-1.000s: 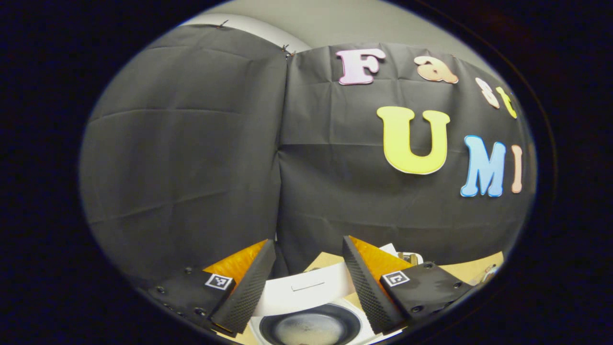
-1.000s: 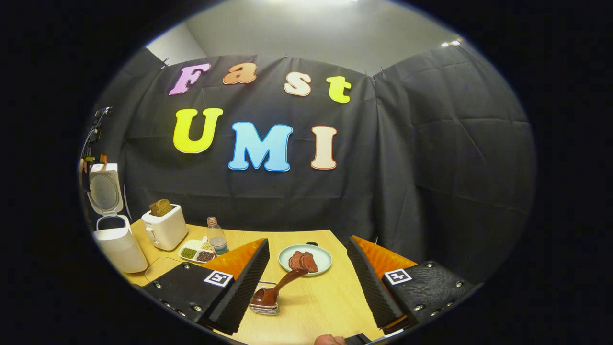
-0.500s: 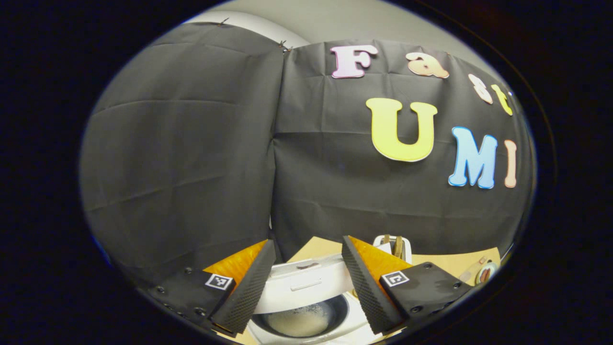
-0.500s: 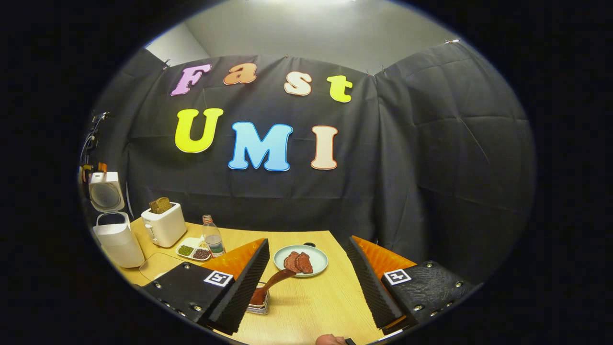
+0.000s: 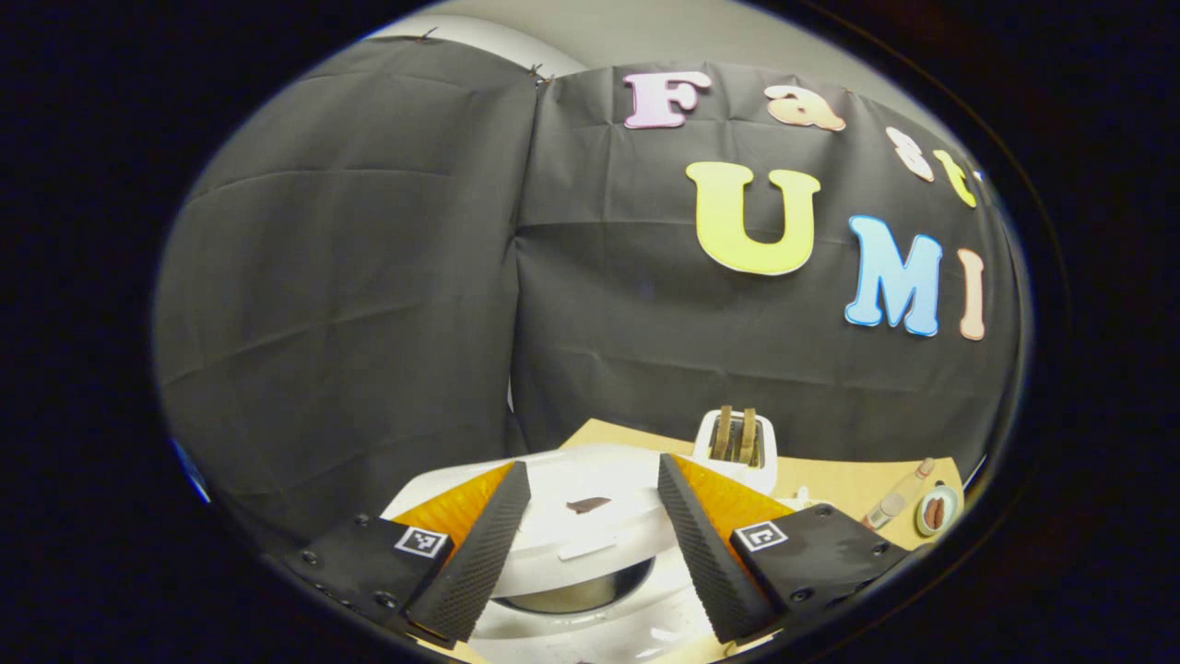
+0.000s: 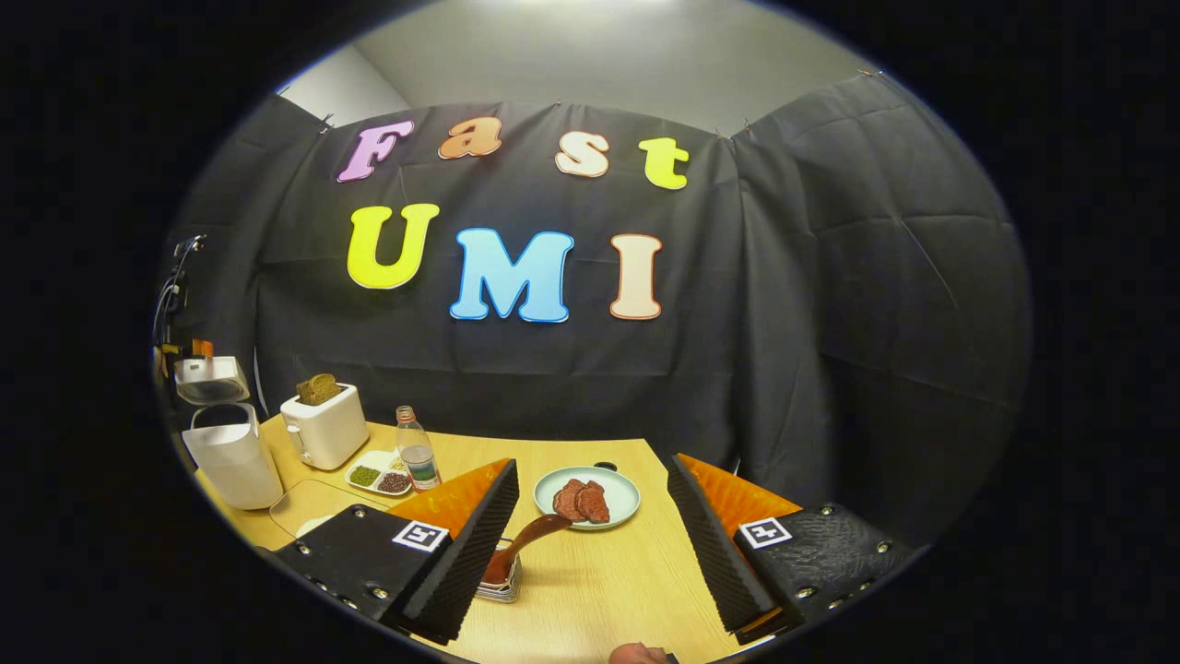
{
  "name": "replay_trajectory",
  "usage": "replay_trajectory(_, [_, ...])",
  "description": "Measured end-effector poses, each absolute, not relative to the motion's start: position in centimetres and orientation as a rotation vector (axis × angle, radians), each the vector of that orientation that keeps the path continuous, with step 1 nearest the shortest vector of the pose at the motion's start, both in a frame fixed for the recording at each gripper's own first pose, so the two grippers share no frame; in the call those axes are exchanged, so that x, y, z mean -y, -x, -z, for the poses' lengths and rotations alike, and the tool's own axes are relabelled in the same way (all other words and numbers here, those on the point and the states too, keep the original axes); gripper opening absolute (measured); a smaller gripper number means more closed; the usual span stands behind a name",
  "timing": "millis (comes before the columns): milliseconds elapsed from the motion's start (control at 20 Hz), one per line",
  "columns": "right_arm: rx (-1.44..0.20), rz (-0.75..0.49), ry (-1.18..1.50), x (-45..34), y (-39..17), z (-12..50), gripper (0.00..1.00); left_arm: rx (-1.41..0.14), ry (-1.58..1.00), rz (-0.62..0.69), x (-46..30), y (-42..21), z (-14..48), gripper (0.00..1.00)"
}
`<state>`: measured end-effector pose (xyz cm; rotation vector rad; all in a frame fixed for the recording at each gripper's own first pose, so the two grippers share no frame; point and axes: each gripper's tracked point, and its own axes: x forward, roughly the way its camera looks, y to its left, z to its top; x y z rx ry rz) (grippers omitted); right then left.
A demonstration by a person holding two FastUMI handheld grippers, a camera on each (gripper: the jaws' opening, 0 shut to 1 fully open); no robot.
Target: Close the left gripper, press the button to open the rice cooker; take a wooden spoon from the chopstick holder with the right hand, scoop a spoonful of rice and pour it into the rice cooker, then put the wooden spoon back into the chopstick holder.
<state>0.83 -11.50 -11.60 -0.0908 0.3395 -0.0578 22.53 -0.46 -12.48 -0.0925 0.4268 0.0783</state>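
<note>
At the far left corner of the wooden desk [image 6: 599, 590], a white rice cooker [image 6: 232, 452] stands with its lid [image 6: 210, 378] partly lowered over the body, seen from the right gripper view. Just right of it along the back edge sits a white toaster [image 6: 323, 432] holding a slice of bread [image 6: 318, 388], followed by a divided tray of beans and grains [image 6: 376, 473] and a small clear bottle [image 6: 417, 450]. Nearer the middle of the desk, a pale green plate [image 6: 618, 503] carries slices of dark meat [image 6: 579, 501]. The right gripper [image 6: 590, 544] hangs above the near edge with its jaws spread wide and nothing between them; framed in the gap, a wooden spoon [image 6: 521, 544] leans out of a low chopstick holder [image 6: 502, 586], its handle angled up toward the plate. From the left gripper view, the left gripper [image 5: 590, 539] hovers directly over the rice cooker [image 5: 590, 544], its jaws likewise parted and empty, with the lid [image 5: 572, 516] tilted low over the dark rim of the inner pot [image 5: 581, 599]. Beyond the cooker, the toaster [image 5: 737, 447] shows two slices standing in its slots, and the bottle [image 5: 899, 493] and the plate [image 5: 931, 512] appear small toward the desk's far right edge.
</note>
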Motion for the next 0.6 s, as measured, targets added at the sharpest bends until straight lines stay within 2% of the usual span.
replay_trajectory(600, [-0.353, 0.042, 0.076, 11.4, -0.6, 12.5, 0.99, -0.552, 0.064, -0.055, 3.1, -19.1, 19.0, 0.98])
